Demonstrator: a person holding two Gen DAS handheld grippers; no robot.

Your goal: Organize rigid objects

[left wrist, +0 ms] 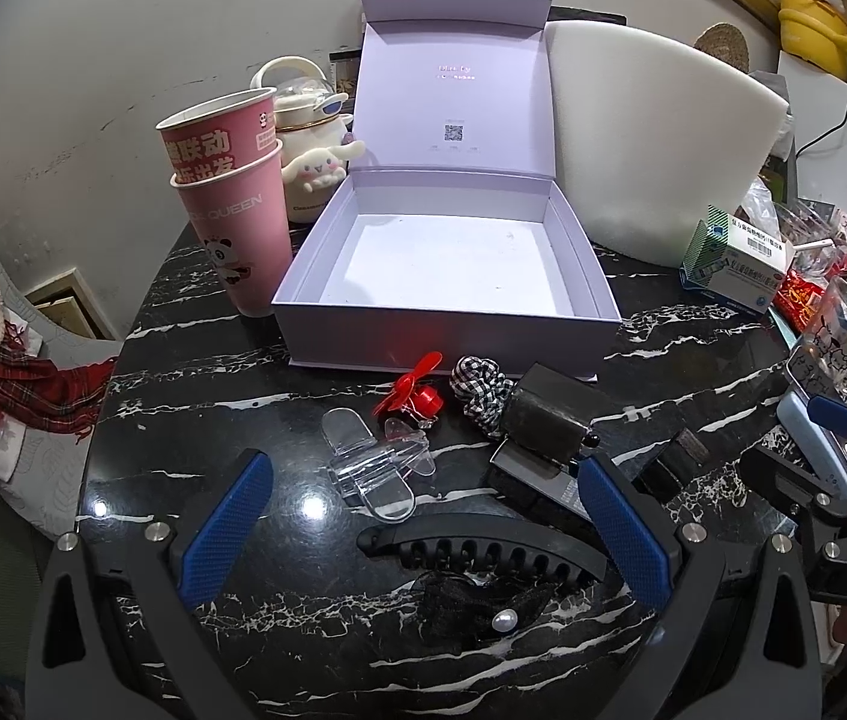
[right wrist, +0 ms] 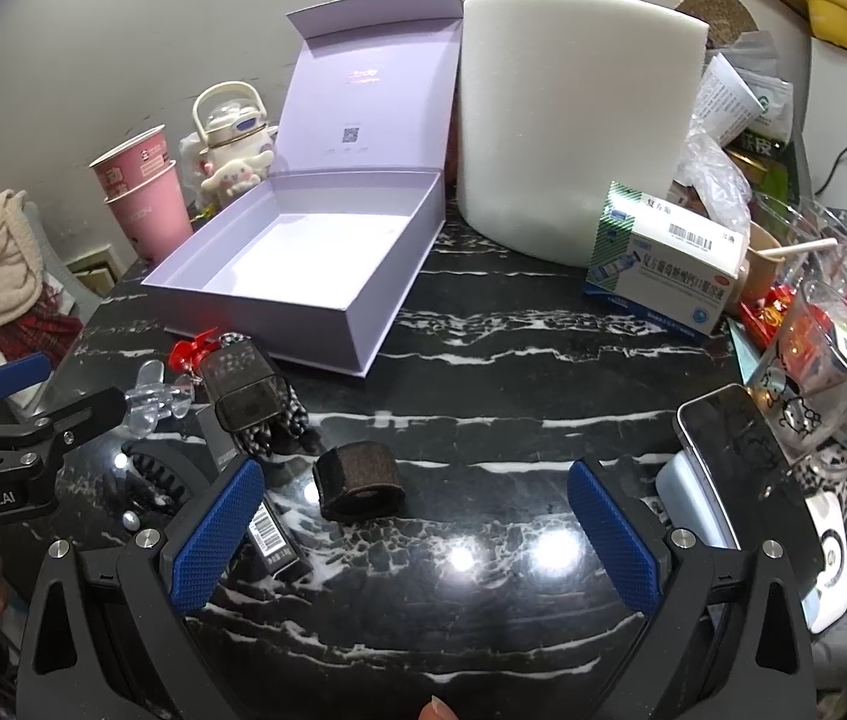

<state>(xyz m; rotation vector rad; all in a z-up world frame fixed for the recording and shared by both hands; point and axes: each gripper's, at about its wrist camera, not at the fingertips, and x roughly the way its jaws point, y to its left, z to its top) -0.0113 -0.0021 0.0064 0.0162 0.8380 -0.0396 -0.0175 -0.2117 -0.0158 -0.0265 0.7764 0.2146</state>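
Observation:
An open lilac box (left wrist: pixel 303 300) (right wrist: pixel 363 324) stands empty on the black marble table (left wrist: pixel 243 414) (right wrist: pixel 513 408). In front of it lie a red mini fan (left wrist: pixel 417 393), a clear plastic clip (left wrist: pixel 372 471), a checked scrunchie (left wrist: pixel 477 390), a dark rectangular case (left wrist: pixel 543 420) (right wrist: pixel 243 390), a black toothed hair clip (left wrist: pixel 483 552) and a black bow with a pearl (left wrist: pixel 483 606). My left gripper (left wrist: pixel 423 534) is open around the black hair clip. My right gripper (right wrist: pixel 417 534) is open, with a brown felt ring (right wrist: pixel 360 480) just ahead of its left finger.
Stacked pink paper cups (left wrist: pixel 231 204) and a white kettle (left wrist: pixel 309 102) stand left of the box. A white foam block (right wrist: pixel 573 132) rises behind. A medicine box (right wrist: pixel 663 264), a glass mug (right wrist: pixel 813 372), a phone (right wrist: pixel 729 450) and loose clutter crowd the right side.

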